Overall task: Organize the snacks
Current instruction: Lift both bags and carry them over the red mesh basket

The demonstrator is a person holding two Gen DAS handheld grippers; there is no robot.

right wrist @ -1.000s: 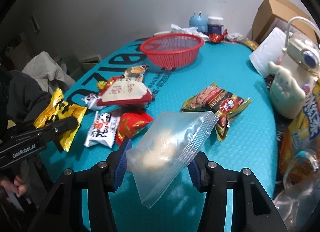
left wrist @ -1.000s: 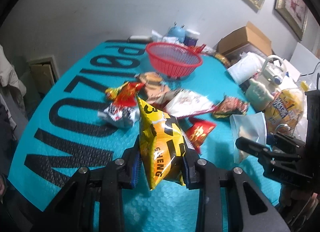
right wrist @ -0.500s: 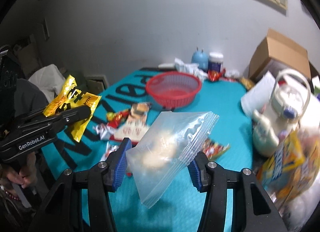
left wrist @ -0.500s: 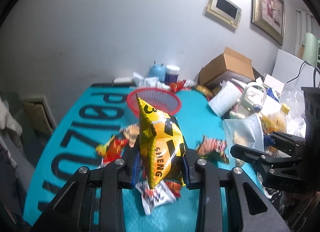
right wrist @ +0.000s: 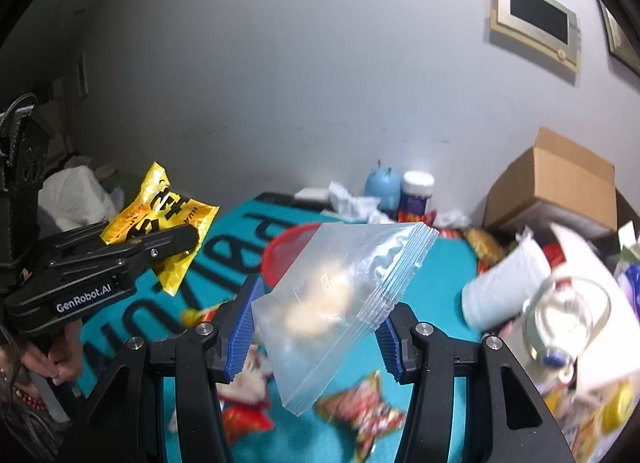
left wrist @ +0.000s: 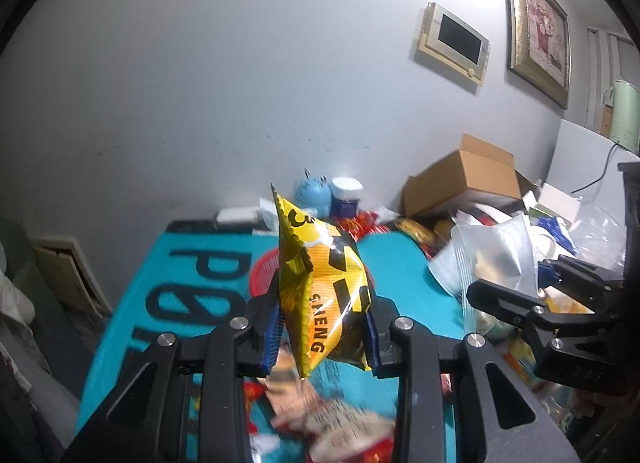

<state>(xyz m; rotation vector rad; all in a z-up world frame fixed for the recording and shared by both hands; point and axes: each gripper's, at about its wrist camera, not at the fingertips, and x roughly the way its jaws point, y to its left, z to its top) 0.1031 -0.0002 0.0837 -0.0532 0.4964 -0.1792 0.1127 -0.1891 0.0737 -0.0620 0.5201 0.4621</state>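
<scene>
My left gripper (left wrist: 322, 333) is shut on a yellow and black snack packet (left wrist: 320, 283) and holds it upright, high above the teal table mat (left wrist: 192, 271). It also shows in the right wrist view (right wrist: 160, 223). My right gripper (right wrist: 316, 327) is shut on a clear zip bag (right wrist: 340, 295) with pale pieces inside; that bag also shows at the right of the left wrist view (left wrist: 492, 259). The red basket (right wrist: 286, 259) sits on the mat behind both held items, mostly hidden. Several loose snack packets (right wrist: 360, 415) lie blurred on the mat below.
A blue round figure (right wrist: 382, 185) and a white-lidded jar (right wrist: 416, 193) stand at the mat's far edge. A cardboard box (right wrist: 556, 179) and a pile of bags and clutter (right wrist: 560, 303) fill the right side. The wall stands close behind.
Both grippers have risen and tilted up with their loads still held. The table has dropped low in both views and more wall shows. The basket is now hidden behind the held items.
</scene>
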